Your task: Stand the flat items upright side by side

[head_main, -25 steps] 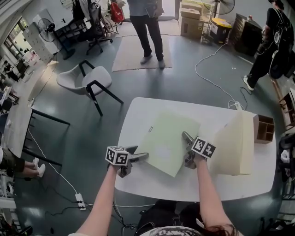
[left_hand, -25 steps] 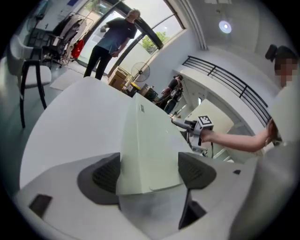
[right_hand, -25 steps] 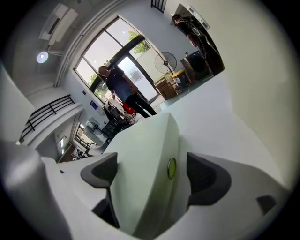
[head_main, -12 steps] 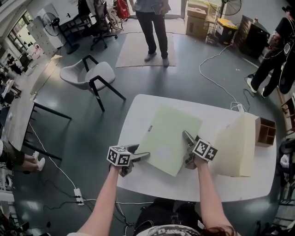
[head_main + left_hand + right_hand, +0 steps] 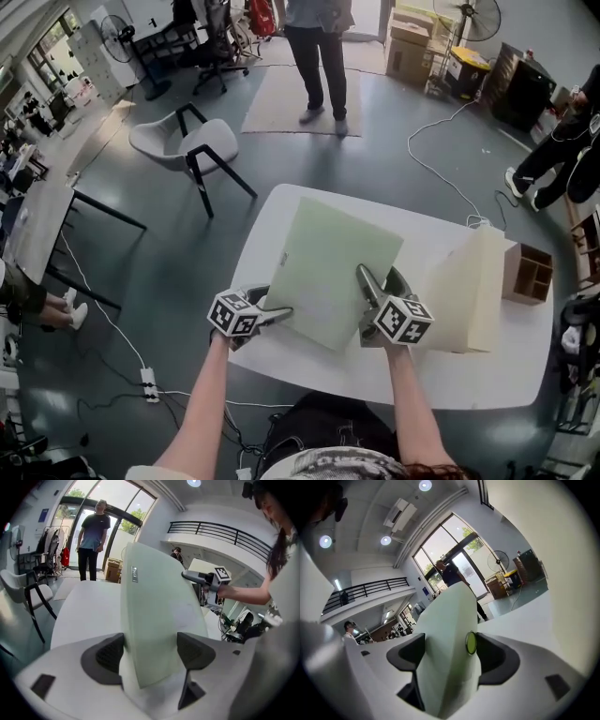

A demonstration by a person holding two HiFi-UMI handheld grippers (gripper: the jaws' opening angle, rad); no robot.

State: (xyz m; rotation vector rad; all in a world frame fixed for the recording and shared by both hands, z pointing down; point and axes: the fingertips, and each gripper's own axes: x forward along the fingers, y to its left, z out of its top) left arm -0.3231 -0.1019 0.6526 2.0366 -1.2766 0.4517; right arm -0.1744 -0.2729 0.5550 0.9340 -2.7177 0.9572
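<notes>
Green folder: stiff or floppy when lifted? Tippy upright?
Probably fairly stiff: the green folder looks flat though only the left gripper and right gripper, its jaws just closed further on it, hold its near edges. Likely light, carried tilted by two edge grips. Thin, so likely to tip unless leaned on the cream items.

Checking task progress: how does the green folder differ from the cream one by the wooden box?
Colour: green folder is pale green, cream folder off-white. Pose: green folder slants, half-raised; cream folder stands upright beside the wooden box. Green folder shows a round snap; none visible on cream folder. Both are large and flat.
</notes>
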